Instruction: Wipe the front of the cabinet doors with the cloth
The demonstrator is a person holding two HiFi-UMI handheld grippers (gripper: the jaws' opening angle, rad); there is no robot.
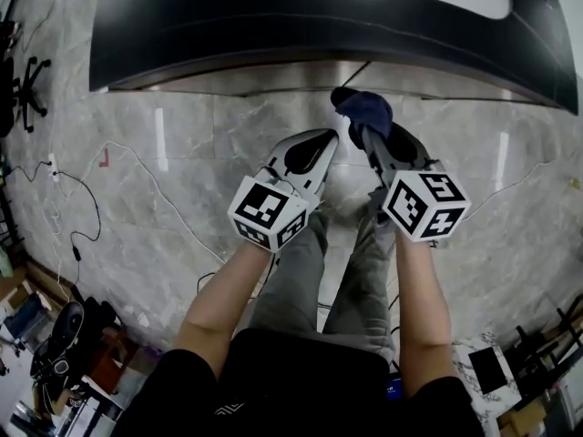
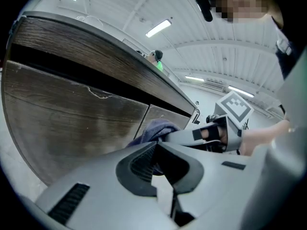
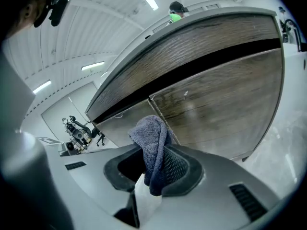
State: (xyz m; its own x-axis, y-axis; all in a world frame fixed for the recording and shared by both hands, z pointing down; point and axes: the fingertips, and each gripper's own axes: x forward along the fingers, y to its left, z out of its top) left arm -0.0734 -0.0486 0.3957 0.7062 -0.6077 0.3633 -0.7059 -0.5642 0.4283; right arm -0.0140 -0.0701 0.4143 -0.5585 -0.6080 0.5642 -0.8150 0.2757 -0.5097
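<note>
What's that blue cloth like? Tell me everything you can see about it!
The cloth is dark blue and looks like soft, nubbly towelling. It is bunched and folded over, pinched between the jaws of the right tool, a rounded wad sticking out past the tips and a short end hanging inside. It sits close to the wood-look cabinet doors, near their seam; whether it touches them is unclear.

A dark blue terry cloth (image 3: 152, 152), bunched into a soft wad, is pinched at the tip of the right tongs (image 3: 151, 170) and sticks out past them. Just ahead stand two closed, dark wood-grain cabinet doors (image 3: 218, 104), a vertical seam between them.
</note>
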